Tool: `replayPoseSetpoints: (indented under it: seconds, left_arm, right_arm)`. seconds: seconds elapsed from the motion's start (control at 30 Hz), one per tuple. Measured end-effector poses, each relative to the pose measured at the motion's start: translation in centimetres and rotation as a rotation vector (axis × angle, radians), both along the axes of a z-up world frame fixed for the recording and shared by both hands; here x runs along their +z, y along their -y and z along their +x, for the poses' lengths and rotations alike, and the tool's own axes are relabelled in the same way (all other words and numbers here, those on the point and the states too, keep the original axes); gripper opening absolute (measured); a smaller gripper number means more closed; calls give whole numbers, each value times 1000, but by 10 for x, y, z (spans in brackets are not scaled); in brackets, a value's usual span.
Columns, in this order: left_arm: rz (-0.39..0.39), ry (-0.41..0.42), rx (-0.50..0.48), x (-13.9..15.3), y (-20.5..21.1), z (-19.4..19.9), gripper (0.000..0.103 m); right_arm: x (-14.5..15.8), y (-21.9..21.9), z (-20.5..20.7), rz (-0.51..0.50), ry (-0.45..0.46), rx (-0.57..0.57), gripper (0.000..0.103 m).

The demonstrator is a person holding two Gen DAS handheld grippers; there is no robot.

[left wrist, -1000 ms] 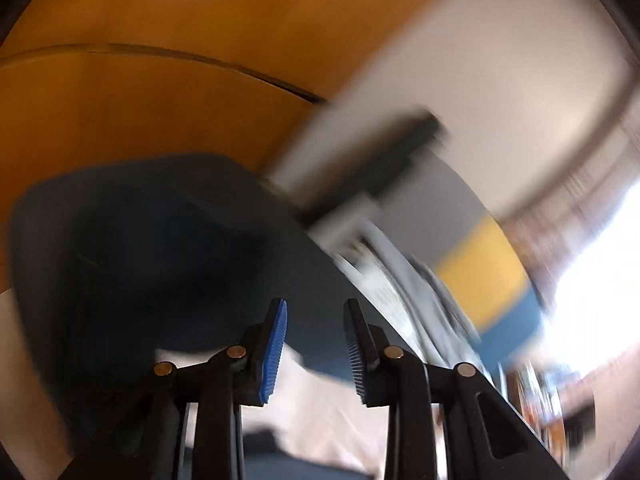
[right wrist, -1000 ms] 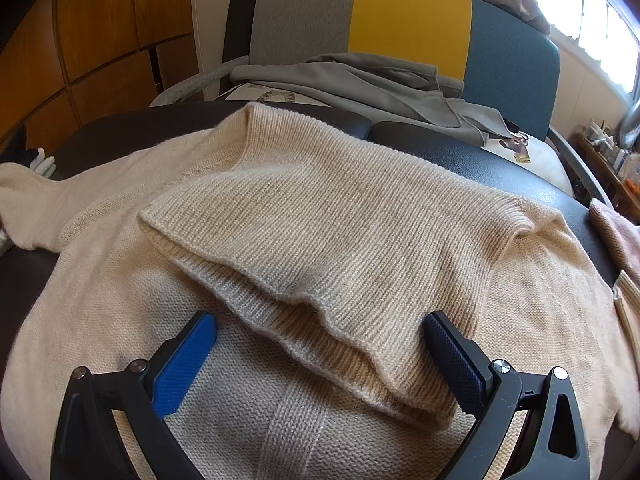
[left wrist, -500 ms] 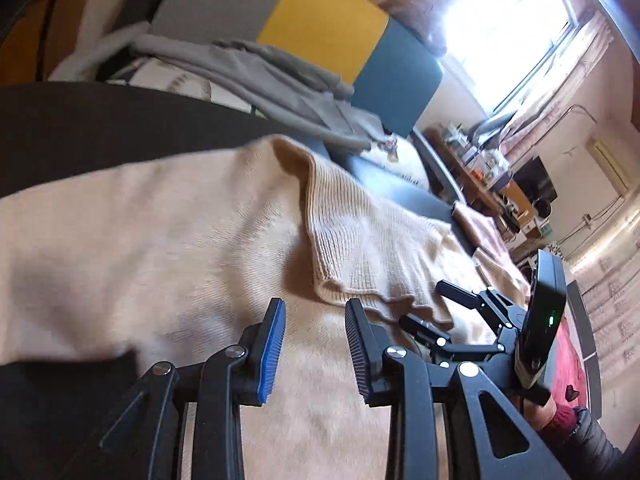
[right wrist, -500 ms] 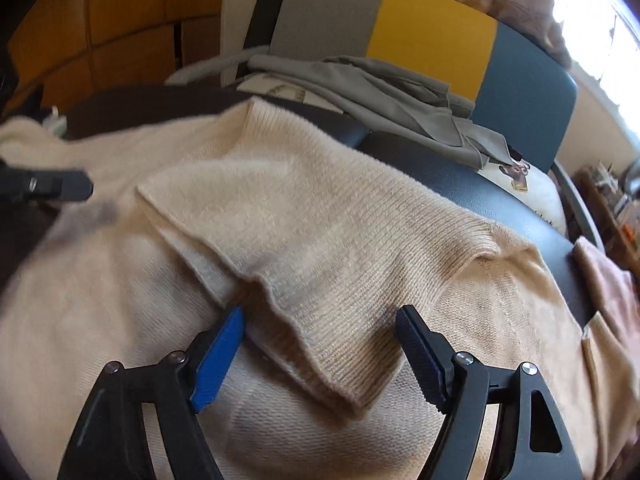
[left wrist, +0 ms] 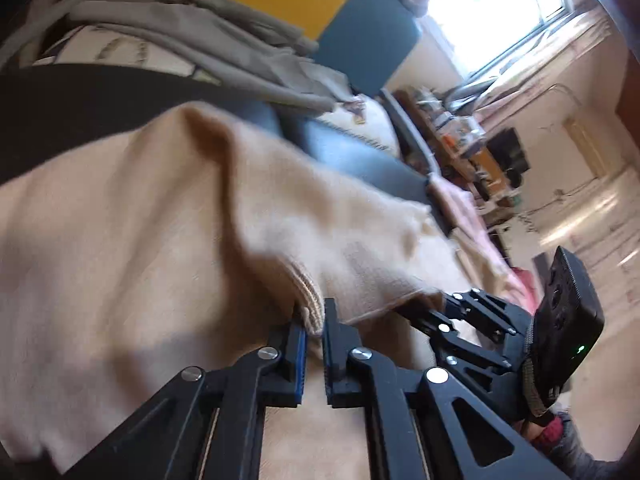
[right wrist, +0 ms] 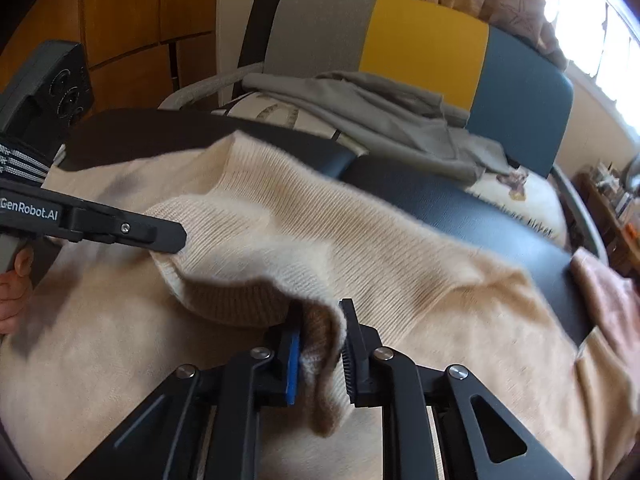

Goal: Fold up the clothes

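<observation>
Jaws that stood apart half a second ago are now pinched on knit: the right gripper [right wrist: 320, 354] has narrowed from a wide spread onto the ribbed hem of the cream sweater [right wrist: 280, 248], a wad of it bunched between the pads, and the left gripper [left wrist: 314, 332] has gone from hovering over the cloth to biting the same folded edge further along. Both hold the hem flap, which now rides raised and rumpled rather than flat, so the fold looks ready to be carried, though in which direction cannot be told.

Just below and around the jaws the sweater body spreads over a dark padded surface [right wrist: 460, 200]. Its far edge, beyond the jaws, stops short of that surface's rim, leaving a bare dark band to lay cloth over. To the right of the right jaws a pink garment [right wrist: 604, 292] lies close. Farther on, a grey garment [right wrist: 384, 120] is heaped before a grey, yellow and blue chair back [right wrist: 424, 44].
</observation>
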State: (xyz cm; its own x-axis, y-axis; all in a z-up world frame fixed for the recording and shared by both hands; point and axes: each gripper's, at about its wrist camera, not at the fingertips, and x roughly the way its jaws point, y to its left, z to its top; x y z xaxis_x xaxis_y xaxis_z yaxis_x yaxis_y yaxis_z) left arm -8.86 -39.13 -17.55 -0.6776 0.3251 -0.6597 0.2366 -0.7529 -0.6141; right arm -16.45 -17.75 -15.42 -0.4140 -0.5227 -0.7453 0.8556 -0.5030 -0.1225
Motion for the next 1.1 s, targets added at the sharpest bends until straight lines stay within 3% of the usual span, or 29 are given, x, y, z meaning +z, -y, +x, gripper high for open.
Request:
replayPoseSetpoints:
  seconds: [0.1,0.2,0.23,0.27,0.3,0.33,0.43,0.53,0.67,0.8,0.9,0.97,1.1]
  left_arm:
    - [8,-82,14,26,14,-22,5]
    - [0,-187,119,59,46,-50,8]
    - [12,-198,161,64,58,-58,26]
    - [21,-196,205,68,70,-65,31]
    - [24,-173,246,69,79,-69,33]
    - [27,-155,272,69,86,-69,33]
    - [-2,-156,293,62,92,-51,34]
    - [-97,-103,304,44,80,-21,35]
    - [-268,0,265,8,46,12,35]
    - [-327,43,250,-18,22,46,35]
    - [-340,20,257,-27,15,62,34]
    - [-289,13,264,-30,24,67,34]
    - [-284,12,257,-34,39,67,21]
  right_arm:
    - [22,13,-33,-19,-60,-50,15]
    - [40,20,-59,-51,-92,-98,15]
    - [44,19,-64,-70,-87,-112,25]
    - [48,18,-70,-89,-82,-127,35]
    - [52,17,-75,-108,-77,-141,66]
    - [55,16,-80,-127,-72,-156,80]
    - [67,13,-96,-183,-57,-200,80]
    - [77,10,-110,-236,-41,-240,80]
    - [39,-6,-73,-152,25,-191,80]
    - [1,-21,-36,-68,90,-141,80]
    - [-31,-26,-25,-21,181,-170,81]
    - [-39,-26,-23,-55,184,-213,85]
    - [-43,-13,-28,-64,217,-273,94]
